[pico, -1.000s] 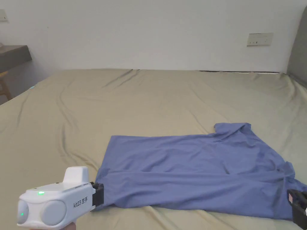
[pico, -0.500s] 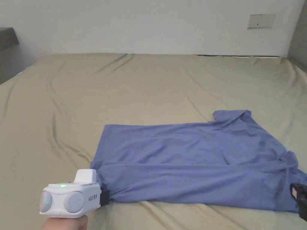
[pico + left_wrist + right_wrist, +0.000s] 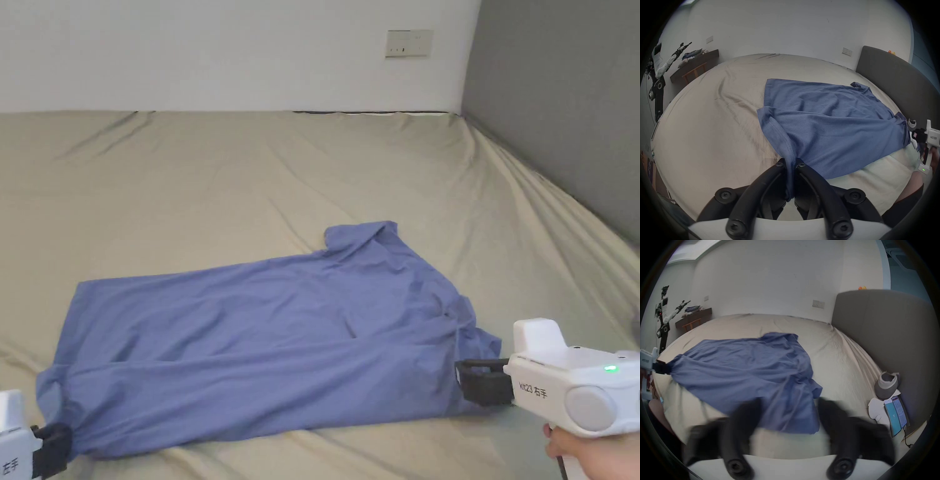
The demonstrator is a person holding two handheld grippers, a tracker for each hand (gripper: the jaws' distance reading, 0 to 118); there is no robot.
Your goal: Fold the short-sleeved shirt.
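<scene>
A blue short-sleeved shirt (image 3: 262, 350) lies spread sideways on the bed, hem to the left and collar to the right, with its near half doubled over. My left gripper (image 3: 790, 162) is shut on the near hem corner (image 3: 62, 425), and cloth bunches between its jaws. The left gripper (image 3: 50, 447) sits at the bottom left of the head view. My right gripper (image 3: 789, 404) is open and blurred, its jaws wide apart on either side of the shirt's (image 3: 745, 369) near sleeve end. In the head view the right gripper (image 3: 478, 382) touches that sleeve edge.
The beige bed sheet (image 3: 250, 175) is wrinkled and stretches far beyond the shirt. A grey headboard (image 3: 562, 125) rises on the right. A soft toy (image 3: 886, 386) and a lit screen (image 3: 895, 415) lean against it. A desk (image 3: 693, 65) stands far left.
The head camera has swung right, so the shirt sits further left in the picture. The left gripper keeps its hold on the hem corner. The right gripper now stands at the sleeve end.
</scene>
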